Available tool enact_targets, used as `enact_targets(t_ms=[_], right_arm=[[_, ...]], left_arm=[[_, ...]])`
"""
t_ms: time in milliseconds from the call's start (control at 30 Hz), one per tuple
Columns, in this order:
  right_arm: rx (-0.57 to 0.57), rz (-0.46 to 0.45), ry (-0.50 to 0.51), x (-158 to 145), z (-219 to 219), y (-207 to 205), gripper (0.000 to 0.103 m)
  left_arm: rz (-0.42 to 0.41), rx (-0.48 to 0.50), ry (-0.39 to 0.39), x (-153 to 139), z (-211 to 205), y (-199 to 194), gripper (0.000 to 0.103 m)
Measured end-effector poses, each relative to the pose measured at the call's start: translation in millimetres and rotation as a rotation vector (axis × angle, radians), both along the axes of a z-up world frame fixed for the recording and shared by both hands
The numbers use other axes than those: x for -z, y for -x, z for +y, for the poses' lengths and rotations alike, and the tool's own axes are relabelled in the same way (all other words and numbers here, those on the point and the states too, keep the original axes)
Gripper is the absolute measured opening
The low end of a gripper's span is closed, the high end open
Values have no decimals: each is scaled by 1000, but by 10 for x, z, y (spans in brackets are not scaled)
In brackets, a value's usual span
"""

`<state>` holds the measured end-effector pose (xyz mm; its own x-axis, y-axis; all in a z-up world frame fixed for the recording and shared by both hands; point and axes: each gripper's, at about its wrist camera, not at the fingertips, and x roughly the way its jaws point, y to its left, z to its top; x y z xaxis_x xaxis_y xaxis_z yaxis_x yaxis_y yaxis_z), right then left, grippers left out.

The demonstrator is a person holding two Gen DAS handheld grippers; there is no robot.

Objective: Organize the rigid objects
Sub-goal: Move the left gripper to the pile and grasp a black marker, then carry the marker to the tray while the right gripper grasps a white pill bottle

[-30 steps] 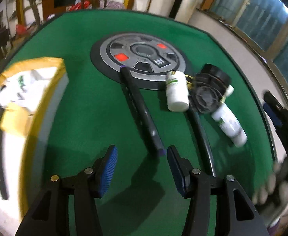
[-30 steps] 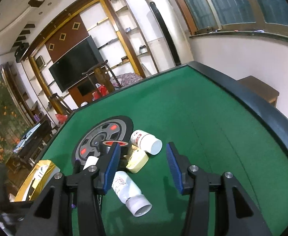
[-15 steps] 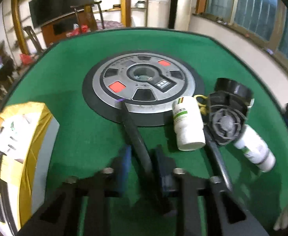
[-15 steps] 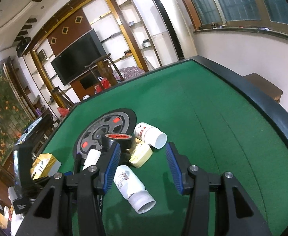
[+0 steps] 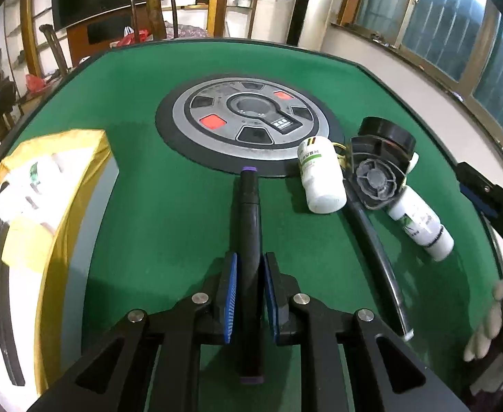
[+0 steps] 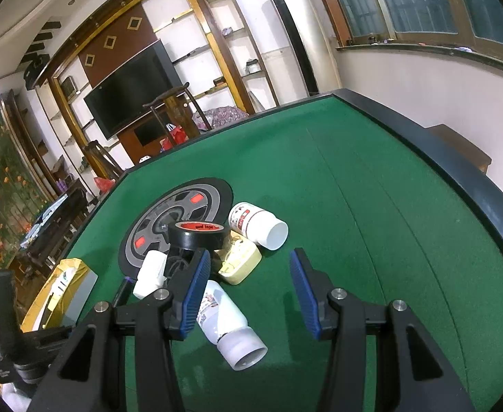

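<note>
On the green felt table, reading left to right in the left wrist view, a yellow-edged box sits at about nine o'clock with white and black items already inside. Next comes the left gripper at six o'clock, its blue pads clamped on the lower part of a black marker with purple ends. Beyond that lie a white bottle, a black fan-like part with a long curved black stalk, and a second white bottle at three o'clock.

The marker runs straight up toward twelve o'clock from between the pads, its far tip just short of the round grey-and-black disc. Its near end pokes back past the pads toward the camera.

The likeliest slip, I judge, is the marker pivoting or sliding out during the lift. It is smooth and round, and most of its length hangs ahead of the grip. A swing toward the box at nine o'clock could also knock its tip against the box's raised edge.

In the right wrist view the right gripper hovers with jaws apart and nothing between them. A white bottle lying on its side sits just below its left finger, with a roll of black tape at eleven o'clock.
</note>
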<state>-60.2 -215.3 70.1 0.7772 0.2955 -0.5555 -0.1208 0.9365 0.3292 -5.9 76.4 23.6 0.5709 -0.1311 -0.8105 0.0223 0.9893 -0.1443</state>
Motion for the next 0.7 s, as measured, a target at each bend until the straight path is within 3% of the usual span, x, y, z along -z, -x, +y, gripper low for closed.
enact_targets(t_ms=[100,233,467,567,700], right_arm=[[7,1,20,5,7,-7,47],[10,10,32,23,14,-30,47],[37,-3,83,49,27,-49,47],[77,-8,109,74,6,-48,47],[121,2,156,114,6,-70,47]], left_arm=[[-18,10,2,11,-5,-28,15],[-2,5,83,1,110,55,15],[-47,8,184,-147,233,378,15],[-91,31,243,-319,299,664,15],[-183,53,240,-567,455,1040,15]])
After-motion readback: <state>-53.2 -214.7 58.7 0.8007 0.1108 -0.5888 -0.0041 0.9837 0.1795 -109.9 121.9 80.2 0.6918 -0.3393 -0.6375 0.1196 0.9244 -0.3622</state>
